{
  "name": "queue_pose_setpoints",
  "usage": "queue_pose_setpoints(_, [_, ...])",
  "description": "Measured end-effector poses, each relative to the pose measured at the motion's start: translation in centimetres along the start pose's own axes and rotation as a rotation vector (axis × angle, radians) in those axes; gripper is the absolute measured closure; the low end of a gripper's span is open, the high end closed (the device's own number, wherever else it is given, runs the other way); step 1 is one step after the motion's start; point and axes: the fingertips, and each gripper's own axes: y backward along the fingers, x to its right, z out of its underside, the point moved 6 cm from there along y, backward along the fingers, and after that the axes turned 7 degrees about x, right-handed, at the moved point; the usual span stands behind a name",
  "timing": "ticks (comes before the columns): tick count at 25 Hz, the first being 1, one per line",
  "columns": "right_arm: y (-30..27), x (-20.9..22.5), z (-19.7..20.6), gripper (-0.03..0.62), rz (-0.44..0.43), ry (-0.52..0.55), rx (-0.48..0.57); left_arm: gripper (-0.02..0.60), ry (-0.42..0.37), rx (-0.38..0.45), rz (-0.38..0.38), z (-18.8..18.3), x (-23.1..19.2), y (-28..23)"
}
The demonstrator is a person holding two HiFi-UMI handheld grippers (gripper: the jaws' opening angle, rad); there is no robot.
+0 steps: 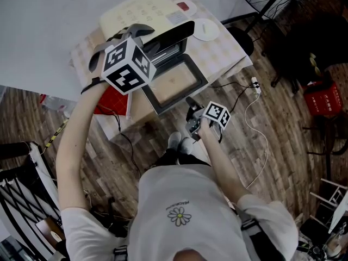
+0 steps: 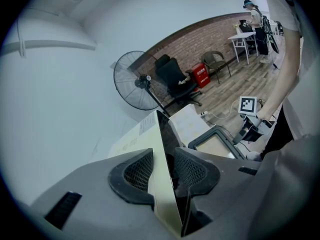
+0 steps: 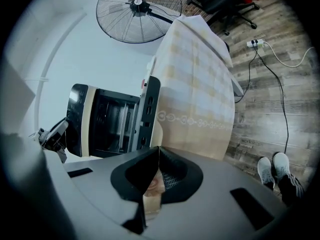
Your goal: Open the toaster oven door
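Cream-and-black metal toaster oven [image 1: 142, 15]: on cloth-covered table [image 1: 228, 50], framed glass door [image 1: 176, 83] hinged down, open. Likely stiff, fragile glazing; take by front rim. Left tongs [image 2: 165, 166] clamp casing corner; right tongs [image 3: 157, 173] closed, empty.

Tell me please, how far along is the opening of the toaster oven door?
Done: the door lies folded down flat, the toaster oven cavity exposed. In hand: the left gripper clamps the oven's top edge; the right gripper is shut beside the door's front edge. Left: seemingly only letting go.
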Motion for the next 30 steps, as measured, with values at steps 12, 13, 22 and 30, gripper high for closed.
queue_pose_setpoints(12, [2.4,-2.5,-2.1,0.588,-0.024,0.121,0.085,0.439,-0.028,-0.021,-0.042,0.0,0.3,0.0])
queue_pose_setpoints(13, [2.7,-3.1,-2.6,0.588,-0.029,0.153,0.099,0.439,-0.028,-0.019,-0.044,0.0,0.3,0.0])
queue_pose_setpoints(22, [5.0,-13.2,-9.0,0.588,-0.129,0.514,0.265,0.493,0.008,0.081,-0.172,-2.8,-1.4,2.0])
queue_pose_setpoints(30, [8.7,-24.1,-10.1,0.588,-0.191,0.982,0.472,0.563,0.184,0.413,-0.373,-7.7,-2.0,8.7])
